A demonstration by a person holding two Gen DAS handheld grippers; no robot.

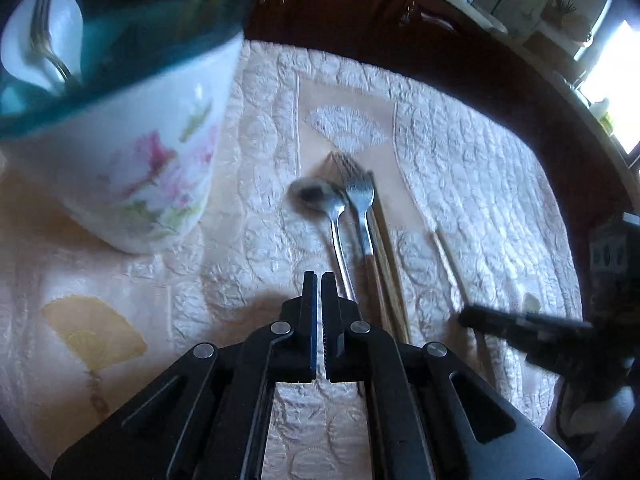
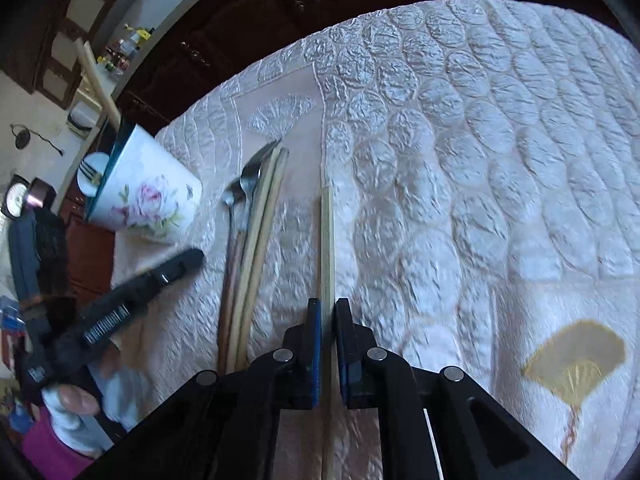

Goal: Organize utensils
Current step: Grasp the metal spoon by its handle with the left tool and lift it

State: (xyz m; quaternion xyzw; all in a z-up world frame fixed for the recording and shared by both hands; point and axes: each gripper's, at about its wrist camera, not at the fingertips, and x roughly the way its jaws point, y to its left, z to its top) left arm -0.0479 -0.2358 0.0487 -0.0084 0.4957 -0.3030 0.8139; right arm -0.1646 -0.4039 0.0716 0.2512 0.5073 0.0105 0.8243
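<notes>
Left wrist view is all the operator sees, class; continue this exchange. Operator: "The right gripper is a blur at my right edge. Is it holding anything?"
Observer: Yes. The right gripper is shut on a lone chopstick, which runs straight out between its fingers.
Operator: Something blurred crosses the top of my picture above the cup. What is it?
Observer: A pale wooden stick standing in the cup and leaning out over its rim.
</notes>
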